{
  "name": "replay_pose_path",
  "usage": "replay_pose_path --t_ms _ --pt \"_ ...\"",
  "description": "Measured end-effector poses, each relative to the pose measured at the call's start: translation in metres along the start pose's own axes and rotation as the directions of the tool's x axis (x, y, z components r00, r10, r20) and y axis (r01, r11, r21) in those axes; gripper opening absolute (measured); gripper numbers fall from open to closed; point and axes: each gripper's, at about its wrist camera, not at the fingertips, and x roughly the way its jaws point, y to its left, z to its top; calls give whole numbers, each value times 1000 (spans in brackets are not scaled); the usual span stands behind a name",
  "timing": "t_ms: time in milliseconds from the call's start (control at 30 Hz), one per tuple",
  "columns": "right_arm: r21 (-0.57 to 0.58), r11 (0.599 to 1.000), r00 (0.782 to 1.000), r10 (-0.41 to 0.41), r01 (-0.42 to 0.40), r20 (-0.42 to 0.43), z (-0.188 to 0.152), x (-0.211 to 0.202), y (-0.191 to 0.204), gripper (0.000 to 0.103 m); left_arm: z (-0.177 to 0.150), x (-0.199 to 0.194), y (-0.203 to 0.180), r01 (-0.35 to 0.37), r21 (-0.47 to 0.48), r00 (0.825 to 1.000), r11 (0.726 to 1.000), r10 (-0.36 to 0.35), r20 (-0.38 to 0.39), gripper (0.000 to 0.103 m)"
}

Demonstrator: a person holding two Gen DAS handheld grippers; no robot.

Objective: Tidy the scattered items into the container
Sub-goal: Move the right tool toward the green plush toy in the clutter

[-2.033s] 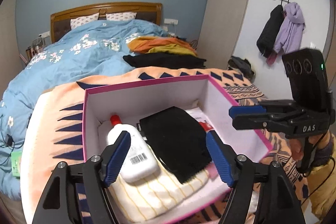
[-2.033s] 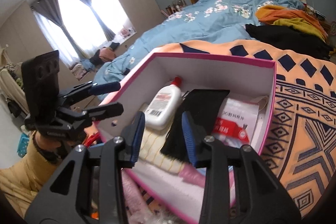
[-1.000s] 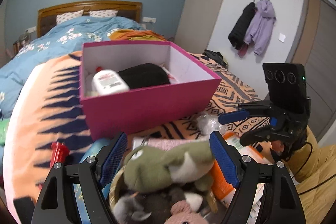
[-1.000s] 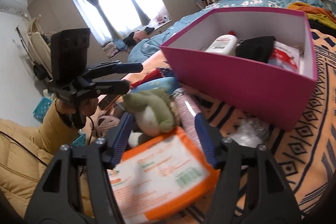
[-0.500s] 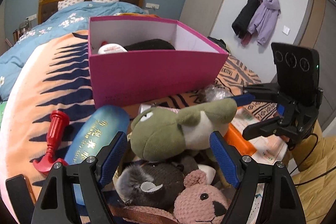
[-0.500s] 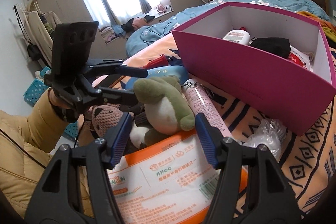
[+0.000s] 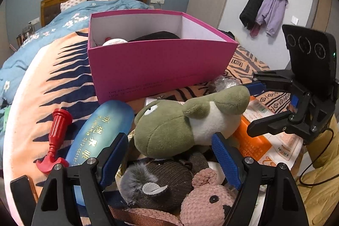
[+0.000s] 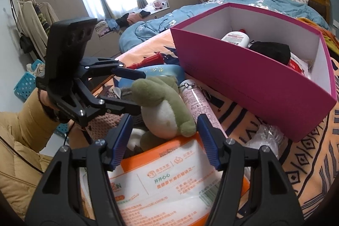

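A pink box (image 7: 161,65) stands on the patterned blanket and holds a white bottle (image 8: 236,37) and a black cloth (image 8: 270,50). In front of it lies a heap of loose items. A green plush toy (image 7: 180,122) lies on top, with a brown plush (image 7: 161,181) and a pink plush (image 7: 207,200) below. My left gripper (image 7: 170,159) is open, its jaws on either side of the green plush (image 8: 163,107). My right gripper (image 8: 165,141) is open above an orange-and-white packet (image 8: 167,185), near the plush.
A blue case (image 7: 99,132), a red toy hammer (image 7: 56,137), a pink tube (image 8: 199,107) and a crumpled plastic wrap (image 8: 267,139) lie around the heap. A dark phone (image 7: 22,192) lies at the bed's near edge. Bedding and clothes lie behind the box.
Both grippers have drawn back from over the box and lowered to the heap in front of it. The left jaws now flank the green plush.
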Motion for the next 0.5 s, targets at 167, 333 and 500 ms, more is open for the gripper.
replay_pose_path --t_ms 167,333,500 --pt "-30 999 1000 -11 11 -16 6 6 4 65 1 1 2 -4 -4 1000 1000 4 -9 86" --pt "-48 999 998 -21 18 -57 12 17 4 65 4 1 3 -5 0 1000 1000 5 -19 86" --pt "-60 998 996 -31 26 -85 13 24 5 65 6 1 5 1 3 1000 1000 -1 -21 87"
